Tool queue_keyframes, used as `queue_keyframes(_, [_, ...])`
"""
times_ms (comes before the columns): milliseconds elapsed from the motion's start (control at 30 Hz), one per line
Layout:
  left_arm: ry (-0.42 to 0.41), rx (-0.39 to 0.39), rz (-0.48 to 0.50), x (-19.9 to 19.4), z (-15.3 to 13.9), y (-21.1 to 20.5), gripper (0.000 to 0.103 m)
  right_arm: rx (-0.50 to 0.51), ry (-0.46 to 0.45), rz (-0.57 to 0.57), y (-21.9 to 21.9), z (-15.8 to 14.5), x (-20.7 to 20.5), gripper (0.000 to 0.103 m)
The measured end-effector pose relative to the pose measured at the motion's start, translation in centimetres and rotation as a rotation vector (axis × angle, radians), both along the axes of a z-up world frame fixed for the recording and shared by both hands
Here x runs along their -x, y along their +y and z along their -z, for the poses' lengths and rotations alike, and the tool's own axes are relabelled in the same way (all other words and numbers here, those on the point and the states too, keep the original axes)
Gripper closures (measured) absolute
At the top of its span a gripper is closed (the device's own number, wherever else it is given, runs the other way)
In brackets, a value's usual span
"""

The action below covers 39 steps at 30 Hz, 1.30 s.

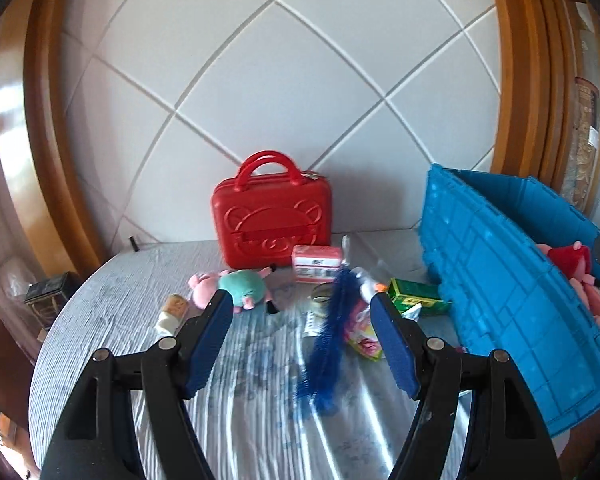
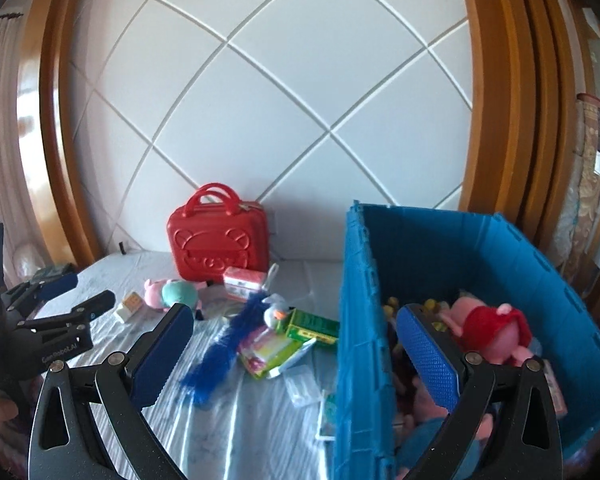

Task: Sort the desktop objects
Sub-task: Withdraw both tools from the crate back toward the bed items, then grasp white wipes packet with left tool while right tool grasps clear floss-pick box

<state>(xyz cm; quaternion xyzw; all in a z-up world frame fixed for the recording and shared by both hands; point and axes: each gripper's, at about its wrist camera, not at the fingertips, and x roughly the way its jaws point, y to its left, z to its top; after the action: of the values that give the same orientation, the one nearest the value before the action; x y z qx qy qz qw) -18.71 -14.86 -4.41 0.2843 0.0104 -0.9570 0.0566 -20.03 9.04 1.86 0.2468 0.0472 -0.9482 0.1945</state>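
Red case [image 1: 271,220] against white wall [image 1: 280,80] crossed by diagonal lines. Blue bin [image 2: 440,264] right of case. Striped pale cloth [image 1: 252,400] below case.

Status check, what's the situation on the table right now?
Both claws open, empty: left claw, right claw. Blue crate already holds plush toys. Blue feather, plush pig, boxes still out. Nothing blocking.

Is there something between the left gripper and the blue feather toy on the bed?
Nothing visible is. The left gripper is open and empty, and the blue feather toy lies on the sheet ahead of its fingers, nothing covering it.
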Motion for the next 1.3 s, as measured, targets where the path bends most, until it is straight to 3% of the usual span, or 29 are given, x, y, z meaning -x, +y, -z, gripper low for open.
queue_keyframes(233, [-0.048,-0.032,-0.116,-0.5,3.1,-7.2,0.032,-0.018,-0.078,-0.053,-6.2,3.1,1.3,0.0])
queue_keyframes(467, [-0.114,-0.063,-0.083,1.7,6.5,-8.5,0.032,-0.038,-0.184,-0.052,-9.3,7.7,3.4,0.0])
queue_keyframes(767, [-0.245,-0.08,0.058,8.8,13.1,-5.5,0.032,-0.082,-0.311,0.081,-9.6,15.1,7.7,0.0])
queue_keyframes(900, [-0.321,-0.101,0.12,12.2,17.0,-4.1,0.033,-0.055,-0.373,0.108,-9.4,19.4,9.3,0.0])
queue_keyframes(1100, [-0.382,-0.112,0.222,16.2,20.9,-1.4,0.033,-0.094,-0.434,0.2,-9.1,25.7,11.6,0.001])
queue_keyframes(1233, [-0.392,-0.099,0.323,18.4,22.3,1.9,0.033,-0.078,-0.438,0.248,-7.7,27.8,12.6,0.018])
queue_keyframes(1300, [-0.394,-0.085,0.384,19.4,22.8,3.9,0.033,-0.066,-0.45,0.265,-7.0,29.1,13.0,0.022])
